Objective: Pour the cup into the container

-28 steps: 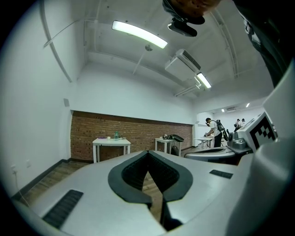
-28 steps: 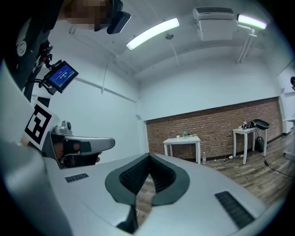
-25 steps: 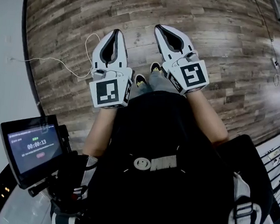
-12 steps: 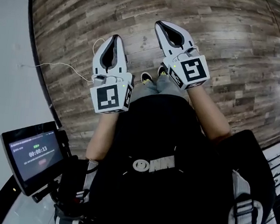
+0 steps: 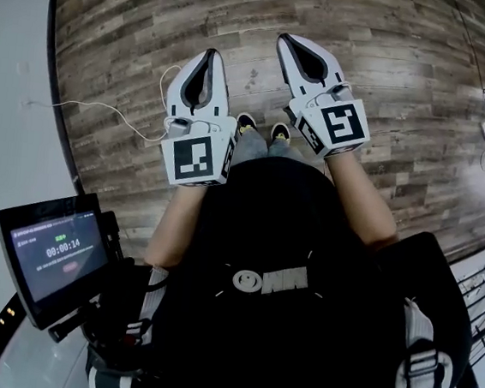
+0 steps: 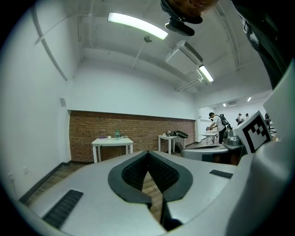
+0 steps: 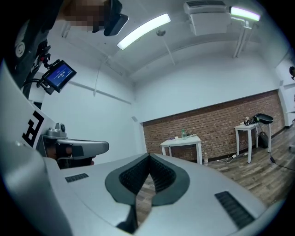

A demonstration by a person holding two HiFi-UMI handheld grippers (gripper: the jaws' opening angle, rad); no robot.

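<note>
My left gripper point(image 5: 210, 54) and right gripper point(image 5: 285, 38) are held side by side in front of the person's body, over a wooden floor. Both point roughly level and both are shut with nothing between the jaws. In the left gripper view the left gripper point(image 6: 148, 152) faces a far white table point(image 6: 112, 142) by a brick wall. A green bottle point(image 6: 117, 134) and small items stand on that table, too far off to tell apart. The right gripper point(image 7: 148, 155) faces the same table point(image 7: 181, 140) and bottle point(image 7: 183, 133).
A second white table point(image 6: 167, 138) with dark items stands to the right of the first. People point(image 6: 214, 122) work at tables far right. A white cable point(image 5: 105, 107) lies on the floor by the left wall. A tablet screen point(image 5: 55, 254) sits at the person's left hip.
The person has stepped across the wooden floor, carrying both grippers along. The feet and the floor cable have shifted in view. Both grippers stay shut, side by side.
</note>
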